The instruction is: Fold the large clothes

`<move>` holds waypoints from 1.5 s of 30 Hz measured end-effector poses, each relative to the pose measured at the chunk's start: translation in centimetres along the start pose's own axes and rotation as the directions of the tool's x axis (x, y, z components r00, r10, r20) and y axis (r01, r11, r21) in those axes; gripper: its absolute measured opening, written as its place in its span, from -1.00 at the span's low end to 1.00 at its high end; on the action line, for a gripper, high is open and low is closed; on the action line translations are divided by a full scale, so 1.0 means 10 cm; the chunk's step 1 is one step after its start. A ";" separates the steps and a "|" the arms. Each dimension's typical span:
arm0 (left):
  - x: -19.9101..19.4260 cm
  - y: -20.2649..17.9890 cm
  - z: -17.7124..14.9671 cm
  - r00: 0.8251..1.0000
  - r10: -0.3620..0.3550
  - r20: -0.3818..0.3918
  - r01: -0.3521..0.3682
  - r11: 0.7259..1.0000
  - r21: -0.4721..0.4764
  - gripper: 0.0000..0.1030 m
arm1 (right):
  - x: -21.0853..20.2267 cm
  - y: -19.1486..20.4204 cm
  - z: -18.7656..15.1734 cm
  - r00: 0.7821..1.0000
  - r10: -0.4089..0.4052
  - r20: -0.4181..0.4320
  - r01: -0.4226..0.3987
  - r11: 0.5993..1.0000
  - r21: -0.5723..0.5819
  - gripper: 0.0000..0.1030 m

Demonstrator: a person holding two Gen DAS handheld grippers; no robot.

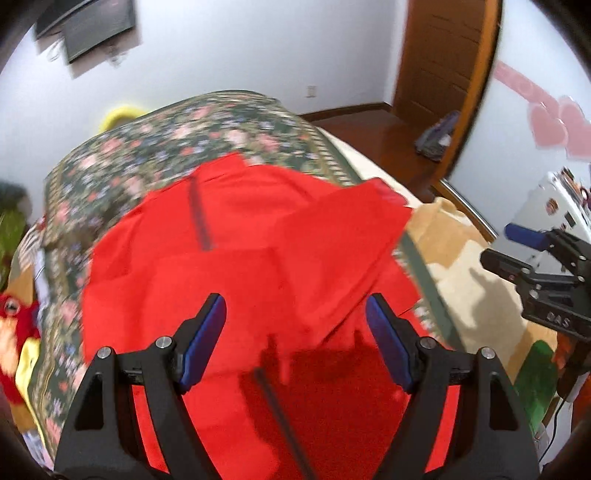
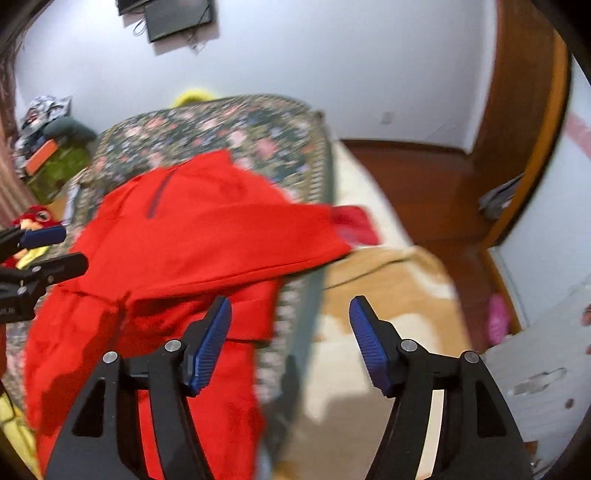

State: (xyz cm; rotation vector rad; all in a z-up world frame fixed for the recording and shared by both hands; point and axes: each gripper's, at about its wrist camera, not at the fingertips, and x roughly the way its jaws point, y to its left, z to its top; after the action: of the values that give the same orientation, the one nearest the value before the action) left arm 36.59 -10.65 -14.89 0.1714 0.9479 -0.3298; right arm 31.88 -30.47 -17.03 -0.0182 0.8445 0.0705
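Left wrist view: red garment (image 1: 236, 258) on bed (image 1: 155, 147), one sleeve (image 1: 354, 214) folded in; more folds remain. Left gripper (image 1: 295, 341) and right gripper (image 2: 290, 341) fingers apart, empty.

One red garment (image 1: 236, 258); one floral bedspread (image 1: 155, 147); two tools, left tool (image 1: 295, 345), right tool (image 2: 290, 341); one wall screen (image 2: 179, 14)

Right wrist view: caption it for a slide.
Open right hand-held gripper above a red garment spread on a floral bedspread.

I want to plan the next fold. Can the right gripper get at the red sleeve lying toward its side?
Probably yes. The right gripper is open and empty, and nothing lies between it and the sleeve of the red garment.
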 end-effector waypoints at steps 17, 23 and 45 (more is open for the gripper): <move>1.69 -1.19 0.49 0.982 0.012 -0.188 0.036 0.968 0.247 0.24 | 0.30 -0.68 -0.29 0.984 -0.170 -0.051 0.174 0.981 0.087 0.57; 1.83 -0.99 0.57 0.987 0.033 -0.155 -0.008 0.986 0.164 -0.43 | 0.35 -0.69 -0.32 0.991 -0.110 -0.075 0.119 0.984 0.135 0.58; -0.46 1.26 0.36 0.957 0.123 0.261 -0.077 0.981 -0.179 -0.91 | 0.29 0.29 0.13 0.999 0.005 -0.039 -0.006 1.000 -0.018 0.58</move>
State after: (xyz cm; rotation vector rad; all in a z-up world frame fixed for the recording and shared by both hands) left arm 41.27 1.03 -9.00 0.0189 0.6880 -0.1728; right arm 34.56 -27.31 -18.24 -0.0347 0.8825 0.0830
